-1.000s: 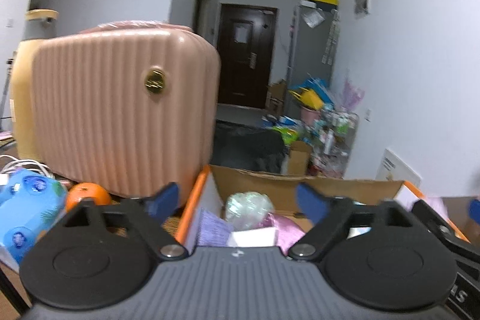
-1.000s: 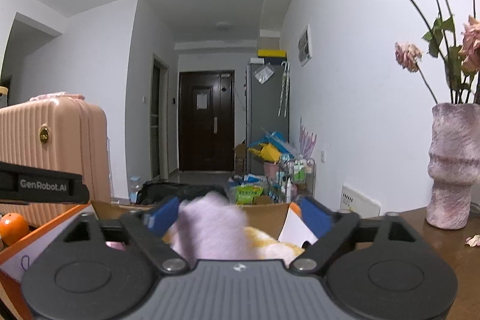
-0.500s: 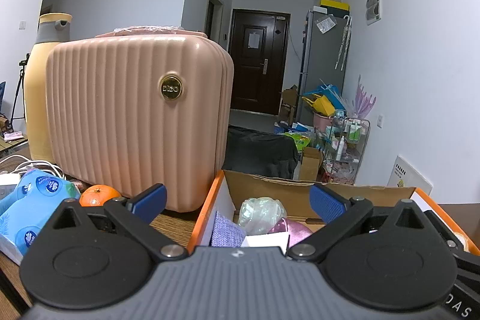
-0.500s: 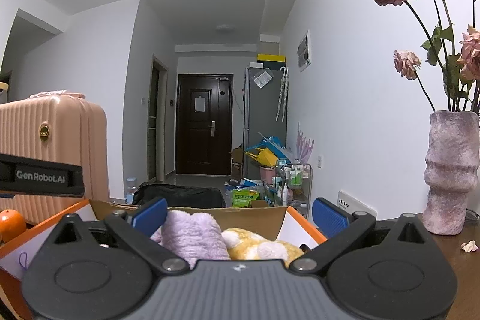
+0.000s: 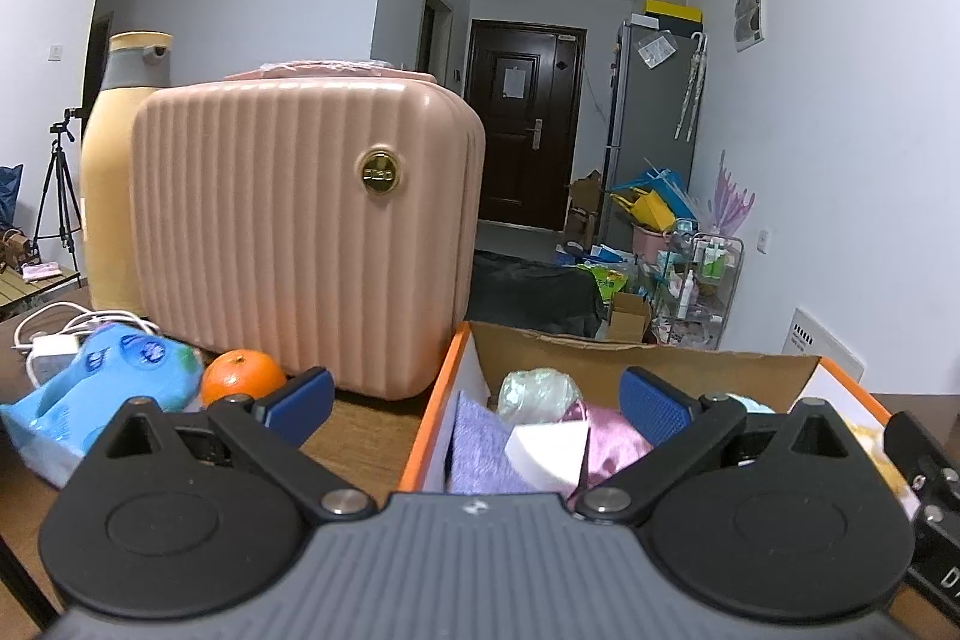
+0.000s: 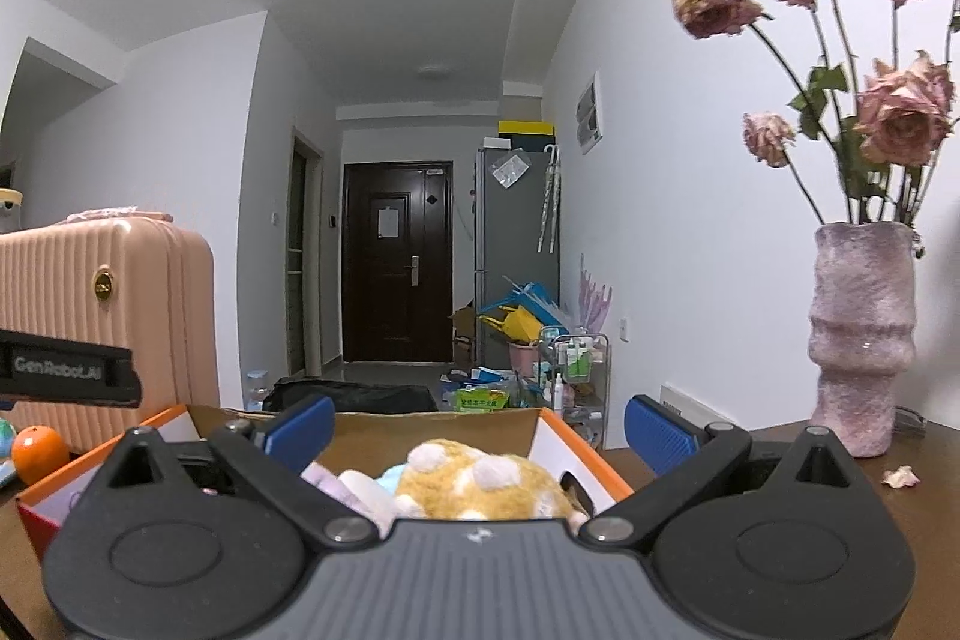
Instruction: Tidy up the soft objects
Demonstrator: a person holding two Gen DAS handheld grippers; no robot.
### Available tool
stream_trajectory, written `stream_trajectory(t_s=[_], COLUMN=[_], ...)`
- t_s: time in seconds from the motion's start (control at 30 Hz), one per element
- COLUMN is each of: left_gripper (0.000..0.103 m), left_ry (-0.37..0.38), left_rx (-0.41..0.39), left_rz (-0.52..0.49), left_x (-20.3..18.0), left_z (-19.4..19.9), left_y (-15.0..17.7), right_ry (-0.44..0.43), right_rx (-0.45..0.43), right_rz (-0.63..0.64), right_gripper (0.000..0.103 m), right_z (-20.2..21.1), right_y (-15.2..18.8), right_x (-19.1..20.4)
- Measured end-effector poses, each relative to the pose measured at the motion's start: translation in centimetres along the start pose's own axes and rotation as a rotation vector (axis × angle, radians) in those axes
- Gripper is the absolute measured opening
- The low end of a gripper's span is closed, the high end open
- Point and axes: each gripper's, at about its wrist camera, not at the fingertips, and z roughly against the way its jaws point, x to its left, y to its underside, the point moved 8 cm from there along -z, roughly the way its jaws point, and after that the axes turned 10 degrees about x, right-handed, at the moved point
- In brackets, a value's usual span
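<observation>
Both grippers hover at the box [image 5: 660, 358]: left gripper [image 5: 474, 400] and right gripper [image 6: 477, 418] spread wide, fingers released, grasping nothing. Soft toys [image 6: 480, 478] lie inside the box, at the suitcase's [image 5: 300, 232] 4 o'clock on the surface [image 5: 360, 430].

Left view: low over the worktop [image 5: 360, 418], close behind the cardboard box [image 5: 648, 364], facing the hallway door [image 5: 522, 123].
Right view: same heading, further right (beside the vase [image 6: 864, 340]).
Shared: box [image 6: 432, 424], pink suitcase [image 6: 102, 304], door [image 6: 396, 262].
</observation>
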Motion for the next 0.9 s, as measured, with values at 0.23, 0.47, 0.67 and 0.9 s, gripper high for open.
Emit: stream_trajectory(t_s=[0.23, 0.47, 0.67, 0.9], left_gripper=[0.103, 0.103, 0.103, 0.103], left_ry=[0.005, 0.002, 0.007, 0.017], left_rx=[0.003, 0.005, 0.009, -0.001], left_rz=[0.002, -0.022, -0.042, -0.074], left_x=[1.0, 1.7, 2.3, 3.2], left_z=[3.5, 7.4, 10.5, 14.5], left_y=[1.6, 3.7, 5.3, 7.1], right_ry=[0.009, 0.026, 0.043, 0.044], right_rx=[0.006, 0.018, 0.029, 0.041], right_rz=[-0.005, -0.011, -0.005, 0.012], right_gripper=[0.103, 0.103, 0.103, 0.103], right_z=[4.3, 9.1, 12.8, 17.0], right_y=[1.0, 2.2, 3.0, 4.0], right_x=[-1.5, -2.9, -4.2, -4.8])
